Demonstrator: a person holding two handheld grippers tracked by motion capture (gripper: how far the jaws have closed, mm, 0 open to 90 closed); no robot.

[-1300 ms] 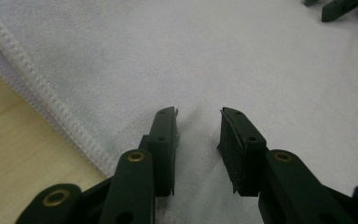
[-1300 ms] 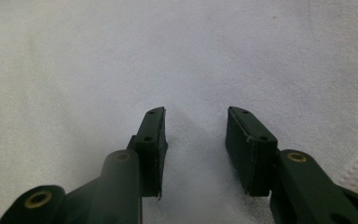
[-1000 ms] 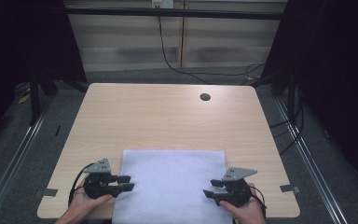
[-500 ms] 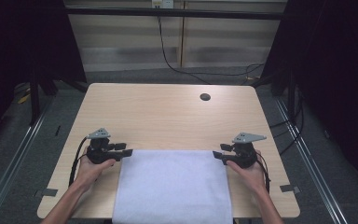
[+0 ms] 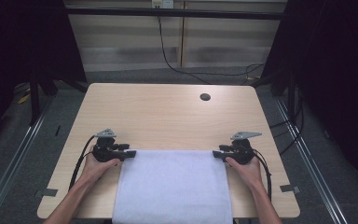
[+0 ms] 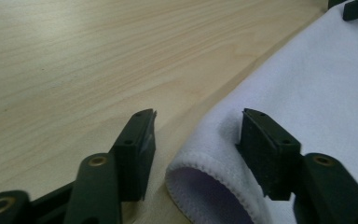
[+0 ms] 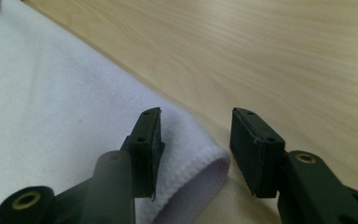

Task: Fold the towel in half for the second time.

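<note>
Folding a white towel (image 5: 173, 185) on the table (image 5: 168, 116), by the look of it, with the fold just laid down and the far corners let go. Left gripper (image 5: 129, 153) at the far left corner, right gripper (image 5: 216, 155) at the far right corner, both low over the wood. Jaws of both standing apart: in the left gripper view (image 6: 193, 135) a rolled, stitched hem (image 6: 205, 179) sitting between the open jaws, seemingly touched by neither; in the right gripper view (image 7: 196, 137) the same, a doubled corner (image 7: 200, 170) lying loose in the gap. Towel spread flat across the near middle of the table, its near edge hanging over the front, its far edge straight between the two grippers. Smooth, soft-napped cloth, pale with a faint bluish cast, hemmed with a small ridged seam, two layers thick at the corners. Next, probably: drawing both grippers back clear of the corners without dragging the cloth, then taking a fresh grip on one side for a crosswise fold. Care needed to pinch both layers together, or the top one slides off.
</note>
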